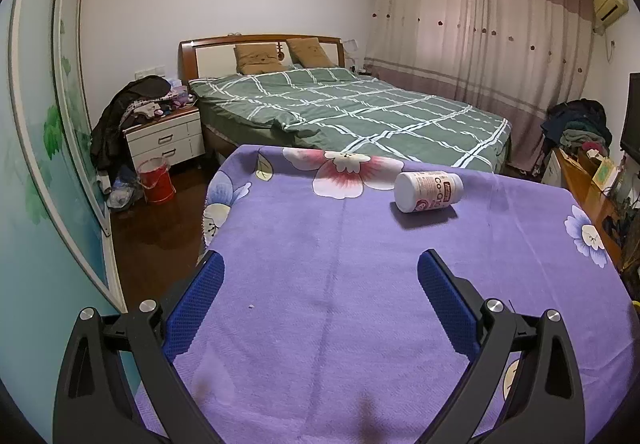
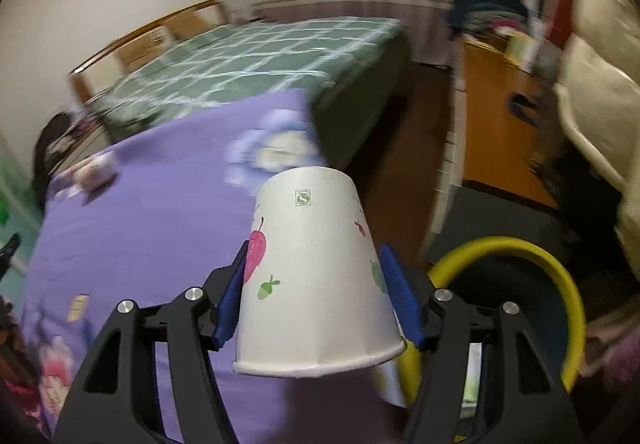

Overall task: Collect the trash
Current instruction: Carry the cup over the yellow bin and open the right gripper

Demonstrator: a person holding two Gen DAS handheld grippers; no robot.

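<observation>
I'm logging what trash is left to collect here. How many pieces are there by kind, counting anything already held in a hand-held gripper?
Paper cup, clamped upside down in the right hand-held gripper: 1
White bottle, lying on its side on the purple cloth: 1
Total: 2
The left hand-held gripper is open and holds nothing.

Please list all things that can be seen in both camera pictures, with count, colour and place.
paper cup: 1, white with leaf prints, held between the right jaws
bottle: 1, white, lying on the purple cloth
purple cloth: 1, flowered, covering the near surface
bin: 1, yellow rim, right of the cup
bed: 1, green checked cover, behind
nightstand: 1, white, left of bed
red bucket: 1, on floor
left gripper: open, empty
right gripper: shut on cup
</observation>
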